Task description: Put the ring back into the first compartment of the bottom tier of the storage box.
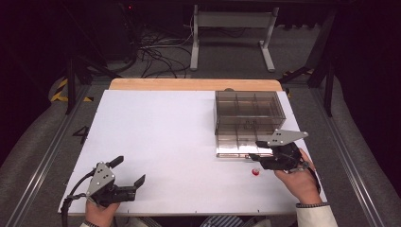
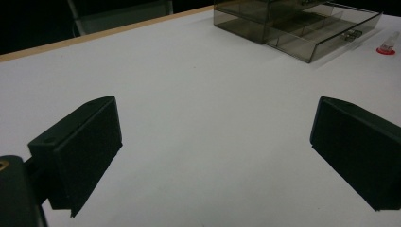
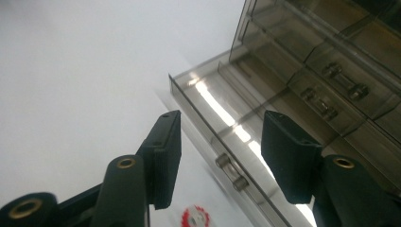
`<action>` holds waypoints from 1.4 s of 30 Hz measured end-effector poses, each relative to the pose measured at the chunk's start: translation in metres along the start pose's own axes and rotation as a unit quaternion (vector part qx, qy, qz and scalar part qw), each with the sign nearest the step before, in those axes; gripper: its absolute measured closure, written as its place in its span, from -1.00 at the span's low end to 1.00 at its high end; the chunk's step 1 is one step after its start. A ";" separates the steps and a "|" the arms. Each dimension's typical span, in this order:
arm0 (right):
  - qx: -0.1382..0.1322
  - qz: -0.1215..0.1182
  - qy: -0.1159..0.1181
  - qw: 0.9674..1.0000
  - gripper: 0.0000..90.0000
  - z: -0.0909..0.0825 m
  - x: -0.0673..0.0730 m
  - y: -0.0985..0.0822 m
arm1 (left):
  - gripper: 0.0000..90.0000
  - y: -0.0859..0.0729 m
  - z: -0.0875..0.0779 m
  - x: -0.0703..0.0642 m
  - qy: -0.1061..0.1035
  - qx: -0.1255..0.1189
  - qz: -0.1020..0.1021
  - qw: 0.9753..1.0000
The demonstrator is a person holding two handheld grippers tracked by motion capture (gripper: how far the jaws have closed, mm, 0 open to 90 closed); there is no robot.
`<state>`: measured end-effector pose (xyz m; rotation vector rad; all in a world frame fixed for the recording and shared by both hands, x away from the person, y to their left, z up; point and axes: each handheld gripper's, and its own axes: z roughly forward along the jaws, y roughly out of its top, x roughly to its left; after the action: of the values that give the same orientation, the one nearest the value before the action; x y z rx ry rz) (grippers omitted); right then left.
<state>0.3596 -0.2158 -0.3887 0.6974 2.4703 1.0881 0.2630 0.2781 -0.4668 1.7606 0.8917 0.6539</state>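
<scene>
A smoky clear drawer box [image 1: 249, 109] stands on the white table [image 1: 165, 137] at the back right. Its bottom drawer [image 1: 235, 149] is pulled out toward me. My right gripper [image 1: 255, 151] hovers at that drawer's front right corner, open. In the right gripper view the right gripper [image 3: 227, 151] frames the drawer's small handle [image 3: 231, 172], and the pads stand apart from it. A small red-capped vial [image 1: 255, 172] lies on the table just in front of the drawer. My left gripper [image 1: 129, 171] rests near the table's front left, wide open and holding nothing.
The box [image 2: 293, 23] and the vial [image 2: 387, 47] lie far ahead in the left gripper view. The drawers are split by dividers, and upper drawers [image 3: 340, 80] carry similar handles. A wooden strip [image 1: 194, 84] borders the table's far edge.
</scene>
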 end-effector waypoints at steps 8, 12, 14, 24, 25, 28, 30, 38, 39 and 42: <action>0.012 -0.006 0.008 1.000 0.08 0.004 0.005 0.001 | -0.92 0.000 0.000 0.000 -0.004 -0.002 -0.002 1.000; 0.018 -0.004 0.011 1.000 0.07 0.006 0.007 0.000 | -0.92 0.000 -0.001 0.000 -0.002 -0.002 0.000 1.000; 0.020 -0.005 0.012 1.000 0.07 0.007 0.008 0.000 | -0.92 0.000 -0.001 0.000 -0.002 -0.002 0.000 1.000; 0.037 0.021 0.001 0.999 0.07 0.006 0.011 -0.007 | -0.92 0.000 -0.001 -0.001 -0.003 -0.001 0.000 1.000; 0.041 0.029 0.003 0.999 0.07 0.006 0.011 -0.011 | -0.92 0.000 -0.001 -0.001 -0.003 -0.001 0.000 1.000; 0.045 0.044 0.009 0.998 0.07 0.007 0.009 -0.016 | -0.92 0.000 -0.001 -0.001 -0.004 -0.001 0.000 1.000; 0.049 0.054 0.016 0.997 0.07 0.009 0.008 -0.020 | -0.92 0.000 -0.001 -0.001 -0.004 -0.001 0.000 1.000; 0.072 0.063 0.021 0.995 0.07 0.017 0.007 -0.034 | -0.92 0.000 0.000 -0.001 -0.004 0.000 0.003 1.000; 0.076 0.064 0.019 0.995 0.07 0.018 0.008 -0.035 | -0.92 0.000 0.000 -0.001 -0.004 0.000 0.003 1.000; 0.081 0.065 0.020 0.994 0.07 0.019 0.007 -0.039 | -0.92 0.000 0.000 -0.001 -0.005 -0.001 0.001 1.000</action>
<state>0.3519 -0.2235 -0.4318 0.9058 2.5991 0.9616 0.2620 0.2772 -0.4668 1.7617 0.8830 0.6471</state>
